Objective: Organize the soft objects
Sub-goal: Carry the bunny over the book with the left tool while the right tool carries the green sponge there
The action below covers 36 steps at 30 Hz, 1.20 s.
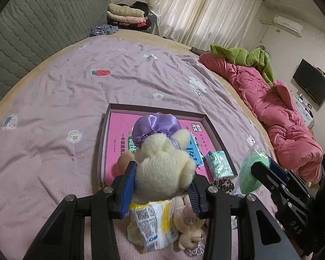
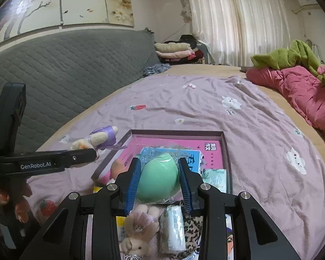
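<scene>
The left tongs (image 1: 162, 186) clamp the cream plush toy (image 1: 164, 162) above the shallow box (image 1: 153, 108) on the bed (image 1: 75, 91). The right tongs (image 2: 159, 179) hold the bagged green sponge (image 2: 159, 177). Both appear light and compressible: grip mid-body, since the film may slip.

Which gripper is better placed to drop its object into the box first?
Probably the right gripper: its green sponge hangs directly over the box. The left gripper holds the plush toy nearer the box's edge.
</scene>
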Tool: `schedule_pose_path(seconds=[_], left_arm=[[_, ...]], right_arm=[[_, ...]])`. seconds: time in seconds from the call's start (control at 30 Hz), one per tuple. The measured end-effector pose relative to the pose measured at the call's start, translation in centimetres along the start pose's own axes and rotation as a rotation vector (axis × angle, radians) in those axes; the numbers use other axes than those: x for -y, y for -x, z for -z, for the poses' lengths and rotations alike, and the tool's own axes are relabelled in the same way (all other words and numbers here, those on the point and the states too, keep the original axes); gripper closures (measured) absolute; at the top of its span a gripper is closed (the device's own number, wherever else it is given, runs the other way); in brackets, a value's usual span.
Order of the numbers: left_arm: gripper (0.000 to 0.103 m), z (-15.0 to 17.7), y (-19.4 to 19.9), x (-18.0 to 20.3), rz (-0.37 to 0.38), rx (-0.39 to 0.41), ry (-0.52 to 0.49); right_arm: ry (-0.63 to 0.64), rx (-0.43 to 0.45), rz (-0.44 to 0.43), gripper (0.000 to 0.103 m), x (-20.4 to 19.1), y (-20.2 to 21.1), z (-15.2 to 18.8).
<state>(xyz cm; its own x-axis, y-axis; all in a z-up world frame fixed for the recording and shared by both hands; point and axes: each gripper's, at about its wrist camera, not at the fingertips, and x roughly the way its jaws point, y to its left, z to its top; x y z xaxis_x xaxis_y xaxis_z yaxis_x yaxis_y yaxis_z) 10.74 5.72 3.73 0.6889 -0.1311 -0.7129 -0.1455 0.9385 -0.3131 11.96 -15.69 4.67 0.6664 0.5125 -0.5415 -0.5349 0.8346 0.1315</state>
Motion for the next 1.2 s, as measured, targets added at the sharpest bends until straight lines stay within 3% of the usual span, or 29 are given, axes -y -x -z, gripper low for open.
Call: schedule_pose_path(seconds=[0.4,1.2], left_arm=[[0.059,-1.1,-2.3,-0.2,-0.006,-0.015,-0.007],[0.059,-1.7,-8.9,0.8,-0.022,-0.097,-0.031]], right_arm=[[-0.023,0.005,0.019,0.067,0.8,-2.1,-1.2],[-0.084,-0.046,0.076,0.067,2.7,-5.7,-0.6]])
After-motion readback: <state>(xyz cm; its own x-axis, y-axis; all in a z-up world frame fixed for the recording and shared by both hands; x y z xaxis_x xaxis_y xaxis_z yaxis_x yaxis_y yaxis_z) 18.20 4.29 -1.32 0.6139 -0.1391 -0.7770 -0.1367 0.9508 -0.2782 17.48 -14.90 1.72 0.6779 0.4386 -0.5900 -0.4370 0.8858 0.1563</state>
